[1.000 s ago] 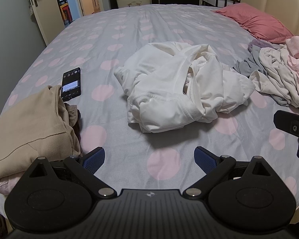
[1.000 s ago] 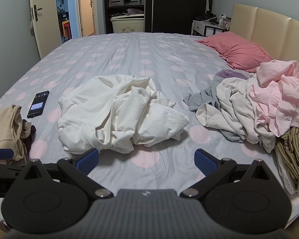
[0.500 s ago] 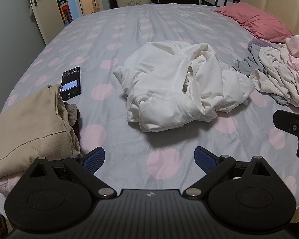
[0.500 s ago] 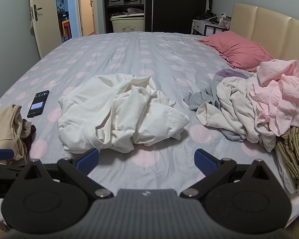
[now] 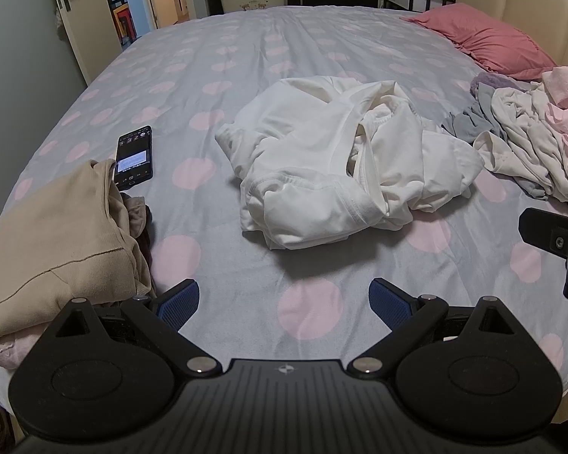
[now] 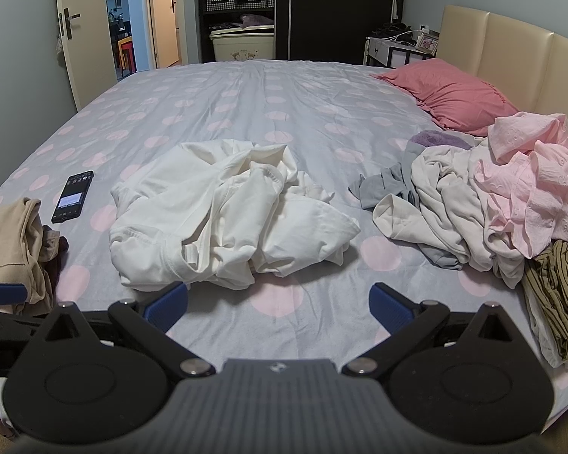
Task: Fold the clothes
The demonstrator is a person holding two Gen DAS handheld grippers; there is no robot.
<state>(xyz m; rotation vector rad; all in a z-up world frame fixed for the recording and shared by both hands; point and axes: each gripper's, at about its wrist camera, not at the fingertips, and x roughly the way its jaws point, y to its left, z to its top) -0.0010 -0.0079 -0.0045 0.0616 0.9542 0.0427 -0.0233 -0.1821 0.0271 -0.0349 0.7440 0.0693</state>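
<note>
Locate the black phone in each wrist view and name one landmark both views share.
Left wrist: phone left of centre, just beyond the beige garment.
Right wrist: phone far left, mid-height.
Shared landmark: crumpled white garment, to the phone's right in both.

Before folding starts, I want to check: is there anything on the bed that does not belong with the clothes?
Yes. A black phone lies on the bedspread, screen lit, beside the beige folded garment; it is not laundry.
</note>
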